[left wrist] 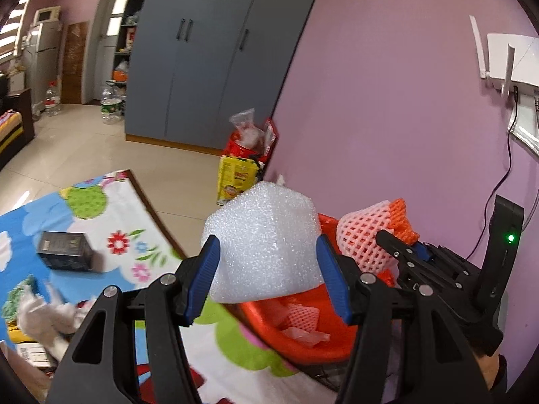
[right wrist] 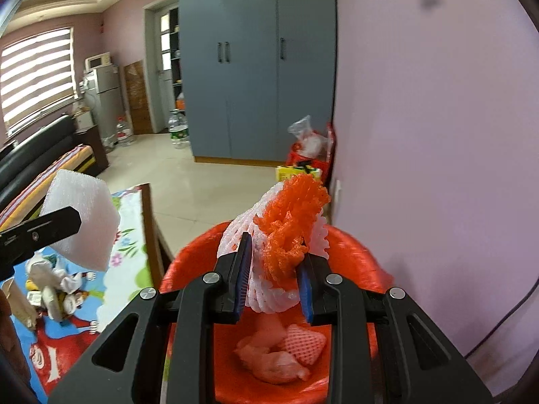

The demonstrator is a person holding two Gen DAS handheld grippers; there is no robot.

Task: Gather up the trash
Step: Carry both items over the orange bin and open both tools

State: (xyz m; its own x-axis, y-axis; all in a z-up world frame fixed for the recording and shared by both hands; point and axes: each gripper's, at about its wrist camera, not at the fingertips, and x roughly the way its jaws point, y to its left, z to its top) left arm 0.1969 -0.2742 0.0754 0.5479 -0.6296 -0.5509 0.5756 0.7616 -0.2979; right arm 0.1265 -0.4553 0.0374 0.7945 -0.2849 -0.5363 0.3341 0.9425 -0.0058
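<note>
While the left gripper (left wrist: 267, 262) clamps a white foam block (left wrist: 262, 245) above the bin (left wrist: 303, 340) rim, a release here could drop it outside — the block overhangs the table (left wrist: 101, 208), where a black box (left wrist: 64, 255) lies. From the right wrist, the right gripper (right wrist: 274, 281) pinches 1 foam net (right wrist: 286, 232) over the bin (right wrist: 353, 262) — already part-filled.

My white foam block (left wrist: 266, 245): gripped, beside the orange bin (right wrist: 353, 259). My pink-and-orange foam netting (right wrist: 286, 235): pinched, above that bin.
</note>
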